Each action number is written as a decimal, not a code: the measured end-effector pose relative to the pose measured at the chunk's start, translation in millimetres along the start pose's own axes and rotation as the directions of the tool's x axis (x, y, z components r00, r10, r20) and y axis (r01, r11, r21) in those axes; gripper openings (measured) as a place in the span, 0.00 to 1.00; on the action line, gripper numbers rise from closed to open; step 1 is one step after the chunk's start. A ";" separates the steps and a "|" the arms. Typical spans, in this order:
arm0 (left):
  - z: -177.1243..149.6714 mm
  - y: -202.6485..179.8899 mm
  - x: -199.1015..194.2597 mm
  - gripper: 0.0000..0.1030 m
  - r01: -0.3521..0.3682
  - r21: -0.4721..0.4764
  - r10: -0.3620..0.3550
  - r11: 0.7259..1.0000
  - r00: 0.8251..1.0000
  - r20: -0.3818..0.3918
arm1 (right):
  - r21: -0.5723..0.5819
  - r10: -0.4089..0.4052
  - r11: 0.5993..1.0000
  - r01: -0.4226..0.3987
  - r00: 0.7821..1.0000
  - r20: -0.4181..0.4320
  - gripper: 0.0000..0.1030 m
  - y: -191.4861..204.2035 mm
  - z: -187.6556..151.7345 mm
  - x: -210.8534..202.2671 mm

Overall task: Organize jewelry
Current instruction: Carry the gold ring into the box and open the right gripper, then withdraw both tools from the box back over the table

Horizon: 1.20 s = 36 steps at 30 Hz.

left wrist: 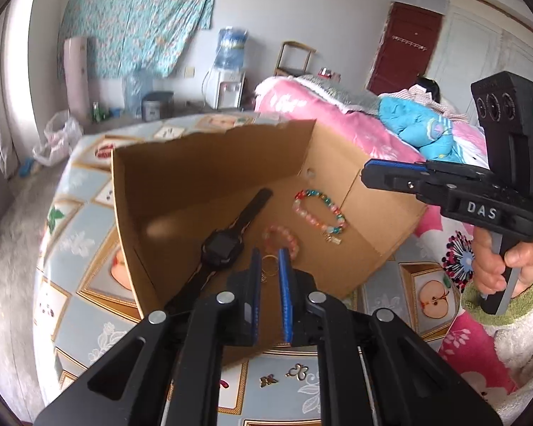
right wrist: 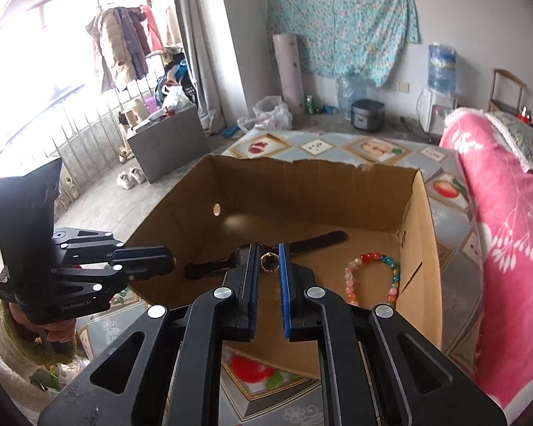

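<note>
The left claw [left wrist: 269, 252] and the right claw [right wrist: 269, 246] both hover above an open cardboard box [left wrist: 209, 163], each with its blue-padded fingers drawn nearly together and nothing clamped between them. The box stands on a desk [left wrist: 71, 234] covered by a cloth printed with fruit and flower panels; its near wall is cut off behind the claw bodies in both views, and its far rim is torn and ragged. On the box floor lies a black wristwatch [left wrist: 218, 248], stretched out flat toward the left wall, with part of its strap hidden behind the left claw. A small gold ring [left wrist: 270, 265] shows only in the gap between the fingers, so whether anything is attached to it is hard to make out. Just beside it a pink beaded bracelet [left wrist: 282, 239] is partly covered by a finger. Nearer the right wall lies a bracelet of mixed beads [left wrist: 319, 214], pink, red, teal and orange, in an open loop with a small pale charm whose shape is too blurred to tell. From the right wrist view this bracelet is cut off at its lower end by the claw. A hand [left wrist: 497, 266] in a fuzzy white sleeve with a green cuff grips the right handle.
</note>
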<state>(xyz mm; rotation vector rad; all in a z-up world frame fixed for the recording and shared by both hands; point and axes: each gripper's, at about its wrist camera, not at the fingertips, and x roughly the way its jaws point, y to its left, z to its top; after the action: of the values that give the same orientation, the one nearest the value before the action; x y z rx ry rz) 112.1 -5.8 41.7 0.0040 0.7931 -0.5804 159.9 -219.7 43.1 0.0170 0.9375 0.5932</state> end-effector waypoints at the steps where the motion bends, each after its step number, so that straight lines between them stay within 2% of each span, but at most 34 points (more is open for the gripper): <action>1: -0.6 2.2 4.6 0.09 0.006 -0.011 -0.006 1.000 1.000 -0.016 | 0.008 -0.009 1.000 0.009 1.000 -0.014 0.09 -3.6 0.3 4.4; 6: -1.9 6.0 10.1 0.09 0.010 -0.016 -0.011 1.000 0.999 -0.030 | 0.027 -0.033 0.999 0.034 0.999 -0.036 0.12 -17.0 -5.7 4.7; 14: 0.8 14.1 2.0 0.10 0.002 -0.051 -0.002 0.999 1.000 -0.005 | 0.088 -0.047 0.995 0.044 0.998 0.031 0.14 -33.2 -11.5 -30.4; 21: -1.9 12.1 -17.2 0.12 -0.027 -0.055 0.029 0.998 0.999 0.032 | 0.138 -0.067 0.989 0.055 0.995 0.080 0.23 -40.7 -19.8 -55.1; 26: -10.0 7.0 -36.9 0.25 -0.054 -0.055 0.057 0.997 0.996 0.064 | 0.164 -0.065 0.985 0.045 0.991 0.121 0.30 -38.1 -32.5 -77.1; 30: -22.4 1.3 -57.8 0.44 -0.098 -0.056 0.102 0.994 0.991 0.087 | 0.152 -0.059 0.988 0.034 0.985 0.160 0.38 -27.0 -51.6 -98.4; 34: -39.8 -0.8 -76.0 0.62 -0.148 -0.064 0.154 0.987 0.984 0.088 | 0.122 -0.035 0.992 0.015 0.986 0.164 0.40 -15.1 -71.9 -109.9; 36: -48.8 1.0 -82.0 0.66 -0.159 -0.075 0.165 0.984 0.983 0.076 | 0.109 -0.019 0.994 0.003 0.989 0.146 0.40 -8.2 -80.7 -110.7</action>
<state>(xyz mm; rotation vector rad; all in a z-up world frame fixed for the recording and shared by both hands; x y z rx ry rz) 34.4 45.7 62.0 -0.0180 0.7253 -0.3960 53.0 -299.5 75.4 0.1513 0.8250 0.5224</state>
